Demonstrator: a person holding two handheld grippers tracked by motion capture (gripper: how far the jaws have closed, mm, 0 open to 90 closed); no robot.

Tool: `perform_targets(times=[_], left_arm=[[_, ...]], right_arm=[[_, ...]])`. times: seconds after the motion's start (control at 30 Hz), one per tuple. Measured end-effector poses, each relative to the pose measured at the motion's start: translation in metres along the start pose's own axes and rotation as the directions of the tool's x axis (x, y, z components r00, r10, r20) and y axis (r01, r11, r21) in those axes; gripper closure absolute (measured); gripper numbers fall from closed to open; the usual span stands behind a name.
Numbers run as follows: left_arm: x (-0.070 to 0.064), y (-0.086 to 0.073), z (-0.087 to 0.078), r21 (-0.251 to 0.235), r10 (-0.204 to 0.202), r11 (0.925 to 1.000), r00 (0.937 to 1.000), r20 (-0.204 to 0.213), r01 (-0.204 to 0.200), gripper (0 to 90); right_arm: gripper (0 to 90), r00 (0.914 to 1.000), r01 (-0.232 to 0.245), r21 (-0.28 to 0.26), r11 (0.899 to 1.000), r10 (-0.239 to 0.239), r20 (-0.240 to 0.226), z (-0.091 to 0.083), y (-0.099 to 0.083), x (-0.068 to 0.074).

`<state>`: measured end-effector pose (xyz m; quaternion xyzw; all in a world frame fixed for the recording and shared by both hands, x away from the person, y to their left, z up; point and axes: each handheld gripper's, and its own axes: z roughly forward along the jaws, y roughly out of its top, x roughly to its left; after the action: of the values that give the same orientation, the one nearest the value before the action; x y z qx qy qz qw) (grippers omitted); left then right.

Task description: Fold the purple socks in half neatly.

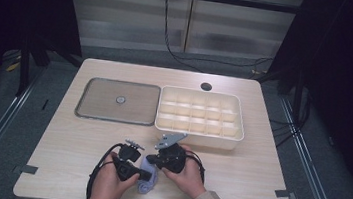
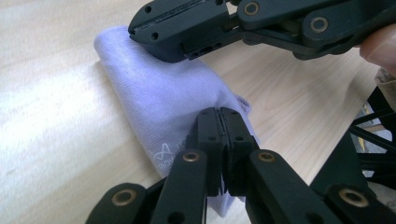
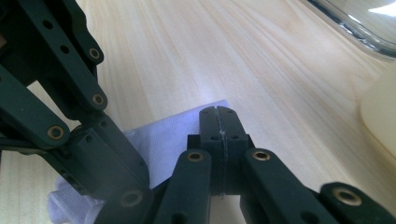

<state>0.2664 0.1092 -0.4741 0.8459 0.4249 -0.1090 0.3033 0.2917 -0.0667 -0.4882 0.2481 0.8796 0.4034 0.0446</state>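
A small lavender cloth (image 1: 148,183) lies bunched on the wooden table (image 1: 248,158) near its front edge, between the person's two hands. My left gripper (image 1: 147,175) points right and is shut, with a fold of the cloth (image 2: 154,98) gathered at its tips (image 2: 219,112). My right gripper (image 1: 151,161) points left and is shut at the cloth's far corner (image 3: 163,135); its tips (image 3: 217,111) sit on the cloth's edge. In the left gripper view, the right gripper (image 2: 140,30) rests on the cloth's far end.
Behind the hands a white box of several compartments (image 1: 198,132) stands at the middle right. A flat grey tray (image 1: 98,101) with a small round piece (image 1: 120,99) lies to its left. A dark round hole (image 1: 206,87) is in the table's far side.
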Motion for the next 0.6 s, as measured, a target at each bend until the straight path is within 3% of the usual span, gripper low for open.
perform_targets(times=[0.2, 0.3, 0.6], left_arm=[[-0.004, 0.005, 0.006, -0.025, 0.01, 0.9996, 0.9998, -0.018, -0.01, 87.7], [-0.005, 0.005, 0.009, -0.05, -0.007, 0.9987, 1.0, -0.004, 0.007, 87.8], [-0.007, 0.011, 0.016, -0.067, 0.004, 0.9977, 0.9999, 0.014, -0.003, 87.5]], right_arm=[[90.0, 0.9997, -0.016, -0.003, 1.0, 0.016, 0.019, -0.005, -0.003, -0.006], [90.0, 0.9995, -0.019, -0.005, 1.0, 0.019, 0.026, -0.008, -0.005, -0.009], [89.7, 0.9979, -0.037, -0.005, 0.999, 0.037, 0.053, -0.014, -0.009, -0.016]])
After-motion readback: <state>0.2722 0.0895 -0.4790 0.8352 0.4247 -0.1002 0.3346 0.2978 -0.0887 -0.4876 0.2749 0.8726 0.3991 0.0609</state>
